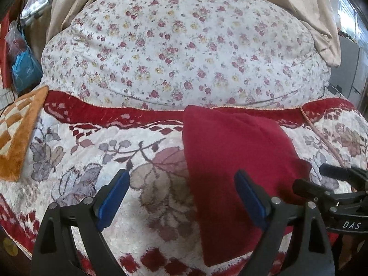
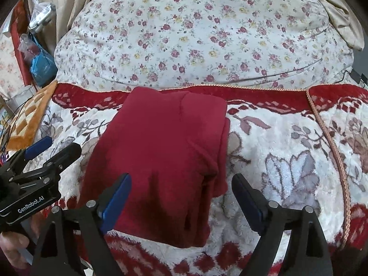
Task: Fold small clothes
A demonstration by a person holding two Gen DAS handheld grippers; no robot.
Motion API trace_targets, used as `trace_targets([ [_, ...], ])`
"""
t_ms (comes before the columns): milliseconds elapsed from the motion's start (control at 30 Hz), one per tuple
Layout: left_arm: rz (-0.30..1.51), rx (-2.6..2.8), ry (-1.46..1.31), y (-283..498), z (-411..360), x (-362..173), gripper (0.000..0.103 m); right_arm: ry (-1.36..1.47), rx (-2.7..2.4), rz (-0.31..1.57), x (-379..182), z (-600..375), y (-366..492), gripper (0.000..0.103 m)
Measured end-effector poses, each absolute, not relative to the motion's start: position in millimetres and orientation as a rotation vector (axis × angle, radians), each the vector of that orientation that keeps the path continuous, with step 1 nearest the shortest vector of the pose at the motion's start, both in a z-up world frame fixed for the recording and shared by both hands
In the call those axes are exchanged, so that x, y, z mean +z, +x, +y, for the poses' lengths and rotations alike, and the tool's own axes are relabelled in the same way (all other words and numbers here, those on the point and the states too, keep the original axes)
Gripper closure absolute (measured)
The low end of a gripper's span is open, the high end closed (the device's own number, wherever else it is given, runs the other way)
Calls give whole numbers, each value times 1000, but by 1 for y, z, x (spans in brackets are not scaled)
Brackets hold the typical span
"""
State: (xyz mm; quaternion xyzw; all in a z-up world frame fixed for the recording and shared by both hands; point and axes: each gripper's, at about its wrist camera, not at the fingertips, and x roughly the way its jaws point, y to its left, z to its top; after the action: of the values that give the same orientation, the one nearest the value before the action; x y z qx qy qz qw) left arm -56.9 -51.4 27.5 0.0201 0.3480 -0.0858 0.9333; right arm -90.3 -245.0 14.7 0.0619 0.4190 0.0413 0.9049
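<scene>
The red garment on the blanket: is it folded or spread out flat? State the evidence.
Folded. The red garment lies as a compact rectangle with stacked layered edges along its right side, on the floral blanket; neither gripper holds it.

The folded garment (image 2: 161, 151) is a plain deep red with no print, lying on a plush blanket (image 2: 276, 142) that is cream-white with grey, mauve and dusty-pink leaves and flowers, a broad red border broken by pale pink diamonds, and a peach braided edging. Behind it the quilt (image 2: 195, 34) is white, scattered with small burgundy and pale yellow roses, and at the left a fuzzy mat (image 1: 16, 138) shows an orange and cream check with an orange border. Both the left gripper (image 1: 181, 181) and the right gripper (image 2: 181, 184) are black with blue pads on the fingers (image 1: 115, 197), and beige curtains (image 1: 69, 7) hang at the back.
</scene>
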Motion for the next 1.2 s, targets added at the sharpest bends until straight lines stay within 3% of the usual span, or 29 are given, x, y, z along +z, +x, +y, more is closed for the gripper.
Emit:
trace_targets([
  [1200,737,-140,48,-48,-54,21,12,110,80,913,1,-240,-73,9],
])
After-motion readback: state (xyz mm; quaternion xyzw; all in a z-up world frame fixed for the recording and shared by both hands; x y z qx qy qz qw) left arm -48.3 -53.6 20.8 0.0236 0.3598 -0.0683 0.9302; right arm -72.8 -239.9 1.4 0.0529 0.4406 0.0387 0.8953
